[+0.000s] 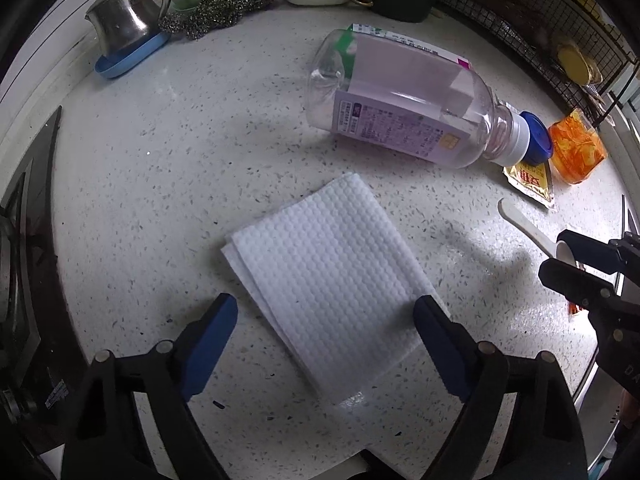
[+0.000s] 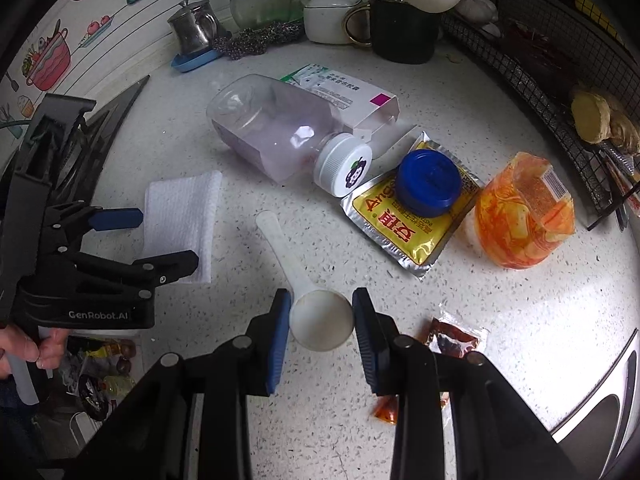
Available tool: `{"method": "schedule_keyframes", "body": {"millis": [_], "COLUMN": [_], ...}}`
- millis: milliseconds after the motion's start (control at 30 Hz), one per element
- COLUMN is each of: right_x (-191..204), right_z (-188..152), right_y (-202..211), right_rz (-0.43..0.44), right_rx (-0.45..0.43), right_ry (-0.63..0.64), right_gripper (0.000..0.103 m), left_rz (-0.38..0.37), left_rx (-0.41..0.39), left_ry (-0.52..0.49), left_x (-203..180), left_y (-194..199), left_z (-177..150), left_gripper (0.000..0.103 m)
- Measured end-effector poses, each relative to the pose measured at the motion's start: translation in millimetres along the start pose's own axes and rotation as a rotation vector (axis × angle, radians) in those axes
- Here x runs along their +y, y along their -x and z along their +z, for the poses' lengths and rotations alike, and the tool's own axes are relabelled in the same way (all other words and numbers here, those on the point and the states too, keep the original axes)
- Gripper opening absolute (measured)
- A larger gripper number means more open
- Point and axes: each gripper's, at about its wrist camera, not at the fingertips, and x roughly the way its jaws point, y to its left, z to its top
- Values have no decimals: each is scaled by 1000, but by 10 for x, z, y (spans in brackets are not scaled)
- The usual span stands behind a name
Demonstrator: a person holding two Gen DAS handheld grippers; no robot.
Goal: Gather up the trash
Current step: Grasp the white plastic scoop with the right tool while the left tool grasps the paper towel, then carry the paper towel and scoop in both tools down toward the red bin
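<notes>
White plastic scoop [image 2: 320,322], lying on the speckled countertop [image 2: 520,340]: I am bracketing its bowl with my right gripper [image 2: 321,320], the fingers sitting narrowly at either side. Folded paper towel [image 1: 332,280], lying flat to the left: I am holding my left gripper [image 1: 326,320] spread wide over it. Behind both, the clear bottle [image 2: 276,132] is lying on its side.

Both views are bright and evenly lit from overhead. Glare whitens the speckled white stone countertop [image 2: 560,312] at the right. Soft shadows fall on it beside the folded white embossed paper towel [image 1: 332,276]. Fisheye bending and dark vignetting mark all edges; focus is sharp centrally.
</notes>
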Motion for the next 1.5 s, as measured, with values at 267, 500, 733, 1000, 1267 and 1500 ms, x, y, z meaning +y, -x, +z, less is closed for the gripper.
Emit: {"method": "schedule_keyframes", "body": {"millis": [267, 500, 733, 1000, 1267, 1500], "right_x": [-17, 35, 18, 151, 519, 971], "right_z": [-78, -127, -151, -267, -434, -676], "right_y": [3, 26, 191, 525, 860, 1072], "right_rz": [22, 26, -4, -40, -67, -66], "right_rx": [10, 10, -7, -40, -70, -90], "right_ry": [-25, -39, -34, -31, -5, 13], "right_gripper": [29, 29, 29, 29, 29, 29], "left_rz": [-34, -87, -137, -162, -180, -192], "left_rx": [-3, -9, -19, -63, -127, -146], "left_ry": [-75, -81, -101, -119, -130, -99], "left_x": [-250, -428, -546, -565, -307, 54], "left_y": [57, 83, 312, 814, 1294, 1657], "left_z": [36, 15, -237, -525, -778, -1256], "left_gripper": [42, 7, 6, 6, 6, 6]}}
